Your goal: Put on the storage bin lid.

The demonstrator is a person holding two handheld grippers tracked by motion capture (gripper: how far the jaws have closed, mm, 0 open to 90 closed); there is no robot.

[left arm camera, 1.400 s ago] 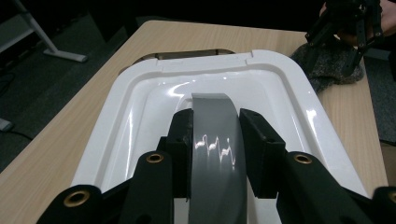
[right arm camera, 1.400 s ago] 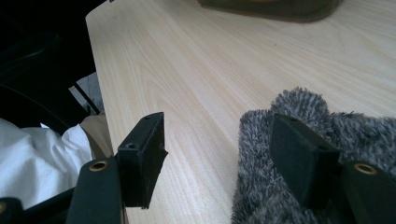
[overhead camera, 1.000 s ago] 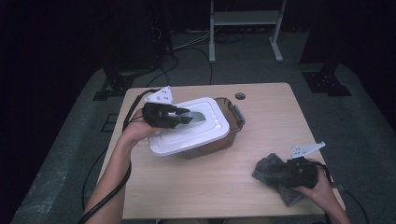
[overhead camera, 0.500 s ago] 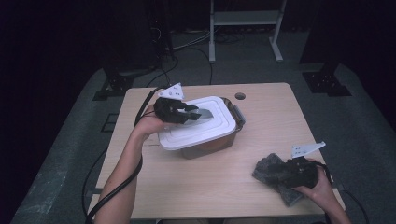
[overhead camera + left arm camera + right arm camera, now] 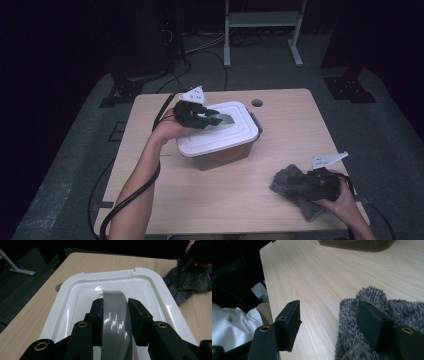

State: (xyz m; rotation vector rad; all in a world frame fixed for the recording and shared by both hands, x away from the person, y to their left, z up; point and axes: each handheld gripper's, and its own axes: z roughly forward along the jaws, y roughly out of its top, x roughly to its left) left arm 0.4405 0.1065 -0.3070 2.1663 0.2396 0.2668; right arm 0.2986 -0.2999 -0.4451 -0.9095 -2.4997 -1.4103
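A white lid (image 5: 235, 135) (image 5: 75, 297) lies on top of a brown see-through container (image 5: 220, 159) in the middle of the table. My left gripper (image 5: 214, 119) (image 5: 115, 302) is shut on the lid's grey curved handle (image 5: 226, 119) (image 5: 115, 325), its jaws pressing on both sides. At the table's near right a grey fuzzy cloth (image 5: 286, 181) (image 5: 352, 340) lies flat. My right gripper (image 5: 302, 182) (image 5: 329, 312) stands open over the cloth's edge, with one jaw on the cloth and the other above bare wood.
The light wooden table (image 5: 225, 205) has a round cable hole (image 5: 257, 103) near its far edge. The container's lower edge (image 5: 354, 245) is at the top of the right gripper view. A white stand (image 5: 260, 20) is on the floor beyond the table.
My left gripper has carried the lid to the right and away from the person, and it now sits more squarely over the container. The right gripper and cloth have stayed put.
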